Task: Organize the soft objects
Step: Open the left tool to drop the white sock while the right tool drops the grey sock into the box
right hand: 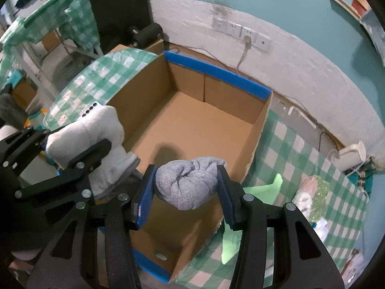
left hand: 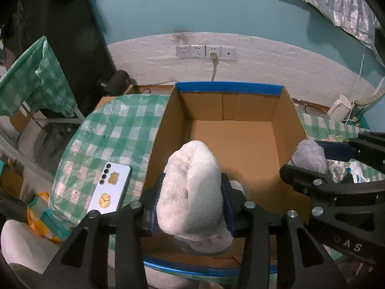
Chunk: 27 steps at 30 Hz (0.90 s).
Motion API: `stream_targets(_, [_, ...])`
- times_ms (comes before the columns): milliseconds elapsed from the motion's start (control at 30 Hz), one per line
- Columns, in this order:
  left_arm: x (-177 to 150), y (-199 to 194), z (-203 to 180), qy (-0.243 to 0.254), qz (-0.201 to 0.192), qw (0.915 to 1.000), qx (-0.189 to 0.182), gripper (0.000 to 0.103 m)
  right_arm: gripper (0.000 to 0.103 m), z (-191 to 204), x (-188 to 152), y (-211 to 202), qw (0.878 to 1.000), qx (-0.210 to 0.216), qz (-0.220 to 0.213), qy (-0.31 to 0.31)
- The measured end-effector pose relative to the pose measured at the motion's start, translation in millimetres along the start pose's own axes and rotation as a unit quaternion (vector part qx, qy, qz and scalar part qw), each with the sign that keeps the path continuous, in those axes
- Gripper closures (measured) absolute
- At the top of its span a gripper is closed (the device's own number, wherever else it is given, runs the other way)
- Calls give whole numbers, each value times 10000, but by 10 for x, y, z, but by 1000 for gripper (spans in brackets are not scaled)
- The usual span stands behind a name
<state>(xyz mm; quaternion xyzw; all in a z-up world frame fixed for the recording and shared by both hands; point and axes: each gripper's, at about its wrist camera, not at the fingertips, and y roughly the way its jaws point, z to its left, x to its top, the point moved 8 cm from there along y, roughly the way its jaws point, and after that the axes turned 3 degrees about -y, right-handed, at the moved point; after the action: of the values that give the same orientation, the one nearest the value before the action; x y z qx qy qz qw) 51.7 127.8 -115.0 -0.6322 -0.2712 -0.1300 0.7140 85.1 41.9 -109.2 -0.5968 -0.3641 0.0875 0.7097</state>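
The left gripper is clenched on a white fluffy bundle, its blue pads pressing into both sides so the plush bulges above and below them. The right gripper likewise grasps a grey knitted roll, squeezed between its two blue pads with the fabric swelling out past them. Each soft thing sits squarely between its fingers, poking forward beyond the tips, which should let it fall free once the jaws part.

Both bundles hang over the near end of an open cardboard box with blue-taped edges; its brown floor is bare. The two grippers are side by side, the white bundle to the left of the grey one, likely so both can be dropped in together.

The box stands on a green checked tablecloth. A phone lies on the cloth just left of the box, and a light green cloth lies to the right.
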Motion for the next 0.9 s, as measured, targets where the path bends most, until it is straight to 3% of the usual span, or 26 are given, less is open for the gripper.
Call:
stream_targets(33, [-1,7,8,-28,32,10000,12,56,48,-24,-4,15,10000,2,9,81])
stream_targets(100, [-1,7,16,-47,47,10000,30,45,46,-76,-13,22,9998,-18,-3,188])
stream_targets(200, [19,-17,38,-32,-32,9998,181,33,33,-146,-32,-2,9995,-90,-37,285])
stream_targets(900, [94,-178,-263,77,-212,9996,-178,31,31,-575,-244,-243,9972,-300,-187,661])
